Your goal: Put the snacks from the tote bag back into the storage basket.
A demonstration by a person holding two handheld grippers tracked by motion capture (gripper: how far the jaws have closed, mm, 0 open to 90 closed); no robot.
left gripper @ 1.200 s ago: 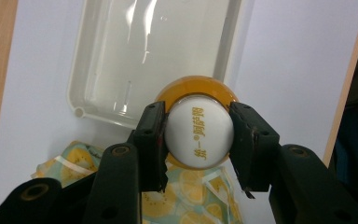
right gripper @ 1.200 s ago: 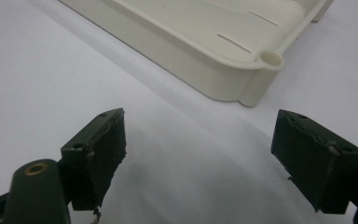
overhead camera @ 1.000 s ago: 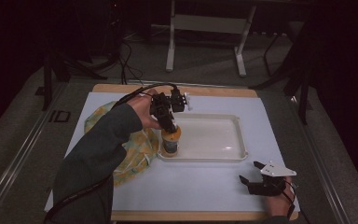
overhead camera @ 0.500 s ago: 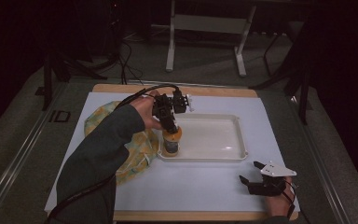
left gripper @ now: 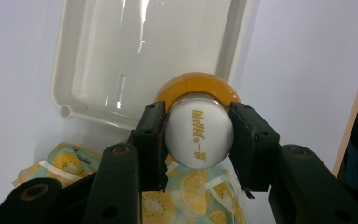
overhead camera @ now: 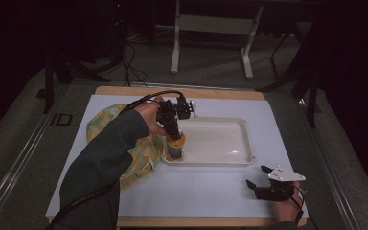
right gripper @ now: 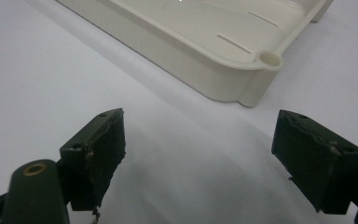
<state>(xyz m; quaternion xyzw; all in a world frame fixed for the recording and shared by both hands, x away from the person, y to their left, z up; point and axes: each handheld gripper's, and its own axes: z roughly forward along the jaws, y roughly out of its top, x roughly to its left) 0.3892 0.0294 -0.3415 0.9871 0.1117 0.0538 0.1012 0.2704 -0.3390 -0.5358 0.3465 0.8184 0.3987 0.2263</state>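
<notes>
A small bottle with an orange body and a white cap stands upright at the front left corner of the white plastic tray. My left gripper comes down on it from above. In the left gripper view that gripper is shut on the white cap, and the orange body of the bottle lies over the tray's rim. I cannot tell whether the bottle rests on the tray. My right gripper rests open on the white table near the front right; in its own view the right gripper holds nothing.
A yellow lemon-print cloth lies crumpled left of the tray, partly under the forearm, and the cloth also sits just below the jaws. The tray's corner lies ahead of the right gripper. A white sheet covers the table.
The left gripper with the bottle has sunk very slightly at the tray's corner. The right gripper has not moved.
</notes>
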